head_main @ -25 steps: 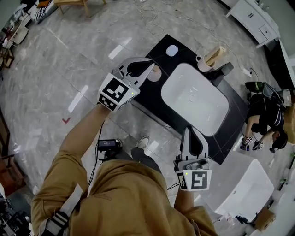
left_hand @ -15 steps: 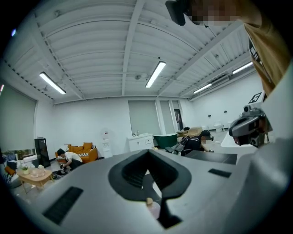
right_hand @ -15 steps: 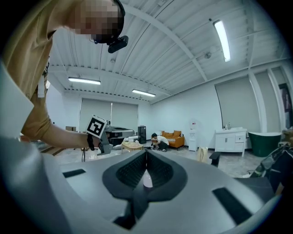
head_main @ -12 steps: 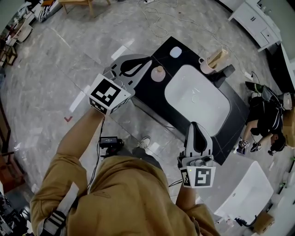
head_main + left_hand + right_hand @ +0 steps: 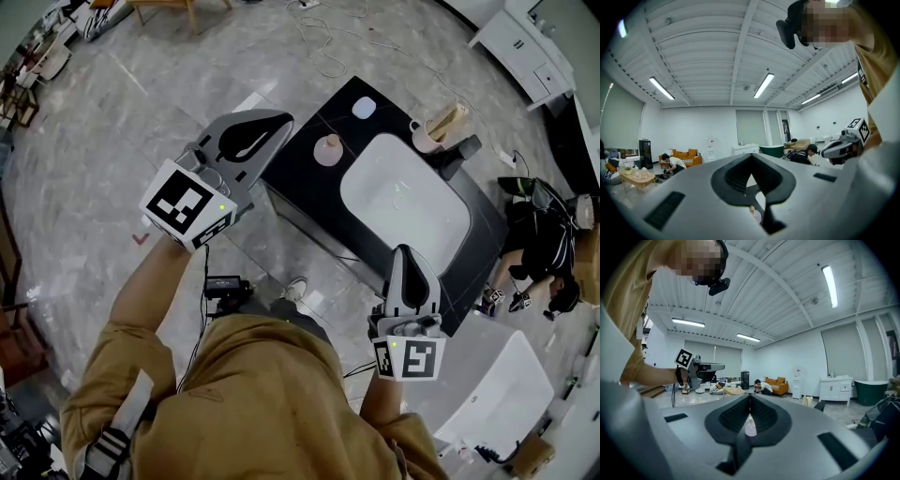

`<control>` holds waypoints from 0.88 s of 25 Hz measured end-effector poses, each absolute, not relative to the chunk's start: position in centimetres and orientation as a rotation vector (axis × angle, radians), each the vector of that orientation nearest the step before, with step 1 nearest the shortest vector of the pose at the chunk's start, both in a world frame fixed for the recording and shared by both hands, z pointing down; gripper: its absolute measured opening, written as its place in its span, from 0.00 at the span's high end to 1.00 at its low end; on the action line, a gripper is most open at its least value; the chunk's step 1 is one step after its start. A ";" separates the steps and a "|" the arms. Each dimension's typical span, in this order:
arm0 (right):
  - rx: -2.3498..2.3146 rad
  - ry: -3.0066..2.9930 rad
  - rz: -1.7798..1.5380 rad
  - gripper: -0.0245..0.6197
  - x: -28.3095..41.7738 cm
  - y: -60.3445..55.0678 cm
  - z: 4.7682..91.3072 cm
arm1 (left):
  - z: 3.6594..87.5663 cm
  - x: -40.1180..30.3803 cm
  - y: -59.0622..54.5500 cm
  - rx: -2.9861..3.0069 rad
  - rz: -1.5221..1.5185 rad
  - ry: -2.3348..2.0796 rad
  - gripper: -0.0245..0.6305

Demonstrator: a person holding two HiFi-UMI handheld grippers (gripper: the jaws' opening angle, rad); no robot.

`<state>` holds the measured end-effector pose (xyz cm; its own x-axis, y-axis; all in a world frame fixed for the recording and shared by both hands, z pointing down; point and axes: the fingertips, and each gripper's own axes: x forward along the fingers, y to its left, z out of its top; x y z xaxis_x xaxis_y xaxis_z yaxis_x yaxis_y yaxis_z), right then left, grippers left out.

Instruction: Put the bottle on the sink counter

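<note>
No word, number or brand name can be read in any view. The only signs are coded squares and two small red marks.

In the head view, left of centre, a black-and-white square marker (image 5: 187, 208) stands on the back end of the left gripper (image 5: 281, 120). At the lower right a second marker (image 5: 410, 360) of the same kind stands on the back end of the right gripper (image 5: 410, 253).

At the left of that view, a red angle mark (image 5: 141, 240) lies on the floor (image 5: 94, 141).

In the right gripper view, right of centre, a white dispenser (image 5: 798, 383) bears a red label near its top. The label is too small to read.
</note>
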<state>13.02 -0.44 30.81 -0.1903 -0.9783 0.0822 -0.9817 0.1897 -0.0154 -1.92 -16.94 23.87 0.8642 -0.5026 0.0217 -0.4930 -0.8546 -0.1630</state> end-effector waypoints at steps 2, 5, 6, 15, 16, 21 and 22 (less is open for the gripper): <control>1.969 -2.378 0.093 0.95 13.2 -0.4 30.6 | 23.5 -2.3 -16.6 -2.891 -0.083 0.775 0.96; 1.978 -2.374 0.073 0.95 13.4 -0.4 30.1 | 22.9 -2.9 -16.3 -2.899 -0.067 0.782 0.96; 1.981 -2.373 0.065 0.95 13.6 -0.4 29.9 | 22.8 -3.1 -16.3 -2.898 -0.065 0.787 0.96; 2.020 -2.355 0.013 0.95 14.6 -0.2 28.6 | 21.8 -6.1 -14.4 -2.874 -0.070 0.845 0.96; 2.023 -2.353 0.011 0.95 14.6 -0.2 28.5 | 21.5 -6.3 -14.2 -2.869 -0.063 0.851 0.96; 2.029 -2.346 -0.004 0.95 15.2 0.0 28.1 | 20.4 -7.6 -12.9 -2.857 -0.023 0.878 0.96; 2.032 -2.344 -0.007 0.95 15.4 0.0 27.9 | 20.2 -7.9 -12.5 -2.859 -0.014 0.885 0.96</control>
<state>15.36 0.04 27.93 -0.1414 -0.9896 0.0264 -0.9894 0.1421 0.0292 -7.93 -12.53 20.19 0.8262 -0.5623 -0.0350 -0.5609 -0.8152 -0.1442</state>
